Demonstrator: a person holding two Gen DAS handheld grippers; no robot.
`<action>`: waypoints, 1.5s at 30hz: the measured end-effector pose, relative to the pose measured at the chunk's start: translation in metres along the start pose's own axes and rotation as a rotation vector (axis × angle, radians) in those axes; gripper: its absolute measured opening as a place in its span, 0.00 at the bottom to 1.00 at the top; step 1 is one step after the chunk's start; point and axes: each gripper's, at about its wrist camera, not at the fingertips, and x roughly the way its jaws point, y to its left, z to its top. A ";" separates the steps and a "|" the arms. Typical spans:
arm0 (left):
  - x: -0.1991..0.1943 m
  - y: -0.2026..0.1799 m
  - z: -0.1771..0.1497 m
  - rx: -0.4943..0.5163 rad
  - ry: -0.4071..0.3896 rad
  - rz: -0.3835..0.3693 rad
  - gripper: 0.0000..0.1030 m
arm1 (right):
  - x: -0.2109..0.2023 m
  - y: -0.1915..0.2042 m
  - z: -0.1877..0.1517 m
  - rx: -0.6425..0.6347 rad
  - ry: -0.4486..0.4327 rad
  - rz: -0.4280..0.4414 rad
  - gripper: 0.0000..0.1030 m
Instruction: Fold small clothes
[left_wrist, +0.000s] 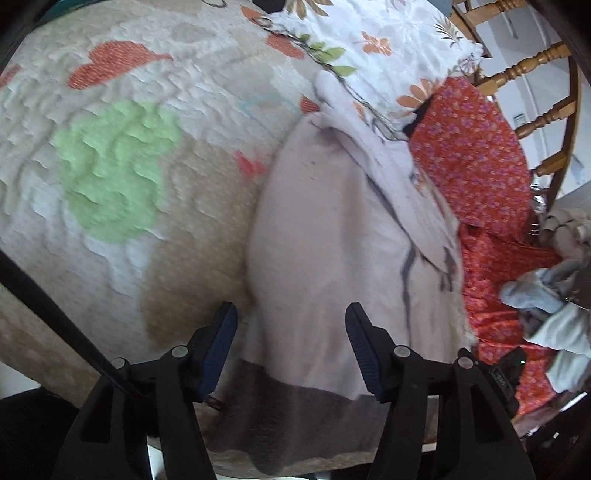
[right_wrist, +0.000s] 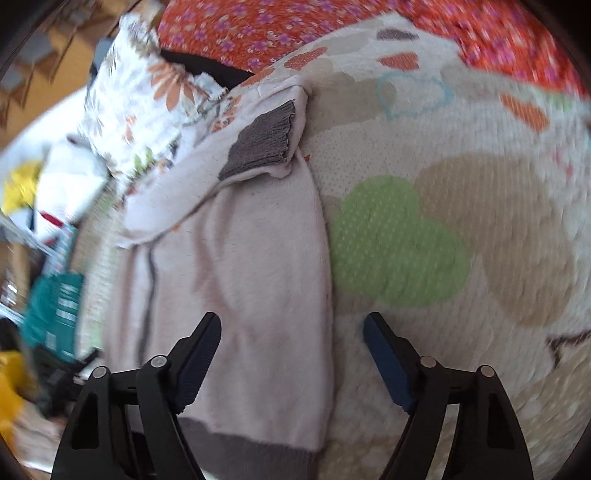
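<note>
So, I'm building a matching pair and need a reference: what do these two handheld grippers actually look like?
Both look alike. The left gripper has matte black plastic arms, angular with triangular cutouts, joined by round silver pivot pins. Its fingers carry dark blue ribbed pads. A black strap or cable crosses that view's lower left corner. The right gripper shows the same black linkage, silver pins and blue pads. No markings or sleeves are visible.

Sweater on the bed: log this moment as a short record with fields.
garment: pale pink sweater with grey hem, lying on the quilt
sleeve: grey cuff folded across the body
left gripper: open, above the hem end, holding nothing
right gripper: open, straddling the sweater's right edge
beside it: floral pillow, red flowered cloth
image: motion blur in both views
</note>
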 end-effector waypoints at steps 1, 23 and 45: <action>0.004 -0.002 -0.002 0.000 0.030 -0.042 0.57 | -0.002 -0.005 -0.003 0.030 -0.002 0.037 0.77; 0.014 -0.005 -0.037 0.016 0.166 -0.091 0.38 | 0.019 -0.021 -0.070 0.206 0.144 0.388 0.57; -0.099 -0.019 -0.023 0.064 -0.080 -0.032 0.07 | -0.043 0.003 -0.122 0.084 -0.006 0.228 0.04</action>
